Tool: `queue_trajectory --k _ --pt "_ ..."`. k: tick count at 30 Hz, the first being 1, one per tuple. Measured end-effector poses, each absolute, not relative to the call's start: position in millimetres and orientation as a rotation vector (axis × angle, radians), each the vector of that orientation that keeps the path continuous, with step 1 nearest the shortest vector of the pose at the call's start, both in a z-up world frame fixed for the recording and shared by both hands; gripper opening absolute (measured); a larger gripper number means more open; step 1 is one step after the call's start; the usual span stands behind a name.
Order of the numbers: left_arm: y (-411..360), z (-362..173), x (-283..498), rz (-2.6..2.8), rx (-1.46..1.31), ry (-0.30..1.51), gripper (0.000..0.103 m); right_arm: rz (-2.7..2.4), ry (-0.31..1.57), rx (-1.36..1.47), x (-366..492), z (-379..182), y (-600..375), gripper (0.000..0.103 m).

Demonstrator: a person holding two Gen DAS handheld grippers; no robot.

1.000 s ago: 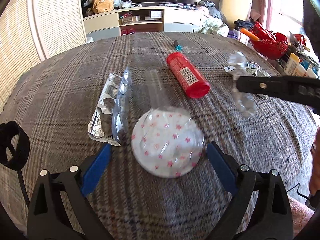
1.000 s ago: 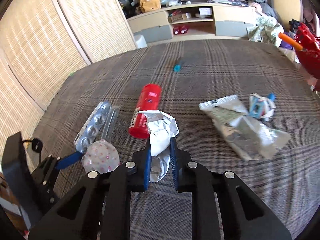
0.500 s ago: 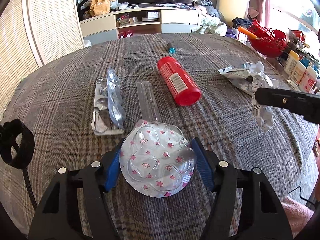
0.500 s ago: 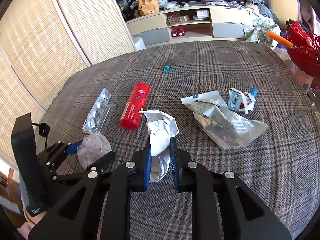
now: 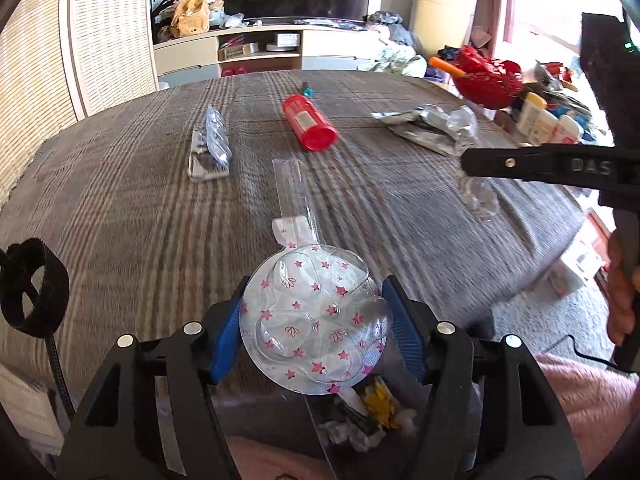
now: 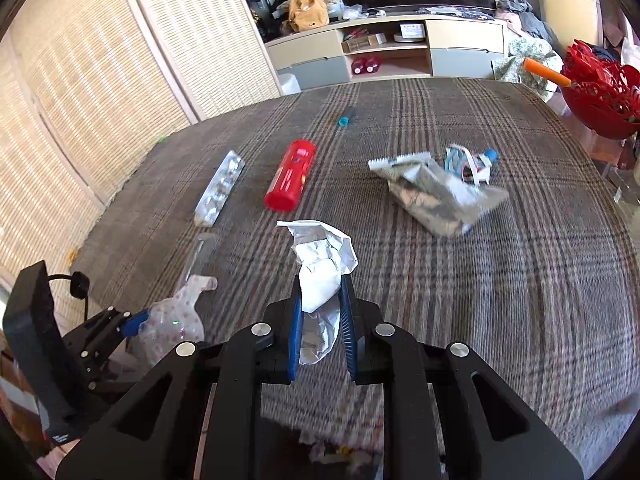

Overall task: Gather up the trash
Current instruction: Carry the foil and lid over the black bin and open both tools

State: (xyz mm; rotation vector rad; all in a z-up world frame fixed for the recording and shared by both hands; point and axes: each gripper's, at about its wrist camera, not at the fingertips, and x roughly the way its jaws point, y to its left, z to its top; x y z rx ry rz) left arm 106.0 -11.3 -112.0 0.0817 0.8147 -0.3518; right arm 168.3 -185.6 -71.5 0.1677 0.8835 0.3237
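Note:
My left gripper [image 5: 314, 320] is shut on a round clear plastic blister pack with pink stars [image 5: 312, 320], held at the near edge of the plaid table above a clear trash bag [image 5: 368, 412]. My right gripper [image 6: 320, 320] is shut on a crumpled white and silver wrapper [image 6: 320, 264], held above the table's near edge; trash shows below it [image 6: 332, 452]. The left gripper with the star pack also shows in the right wrist view [image 6: 172, 320]. On the table lie a silver blister strip [image 6: 220, 188], a red tube [image 6: 292, 174] and a torn foil bag [image 6: 436, 196].
A teal-capped pen [image 6: 346, 118] lies far back on the table. A small blue and white wrapper [image 6: 472, 164] lies by the foil bag. A red basket [image 6: 600, 96] and bottles [image 5: 548, 120] stand off the right side. A clear plastic strip [image 5: 292, 188] lies ahead of the left gripper.
My left gripper closed on the star pack and pulled it back over the table's near edge above the trash bag. My right gripper drew back too, still holding the wrapper.

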Motion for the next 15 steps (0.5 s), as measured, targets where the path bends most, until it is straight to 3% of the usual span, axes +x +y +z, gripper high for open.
queue_trajectory --k 15 --pt "-22.9 -119.8 24.0 -0.420 0.060 0.763 0.061 0.371 0.850 0.201 77.8 -88.1 -201.5 0.019"
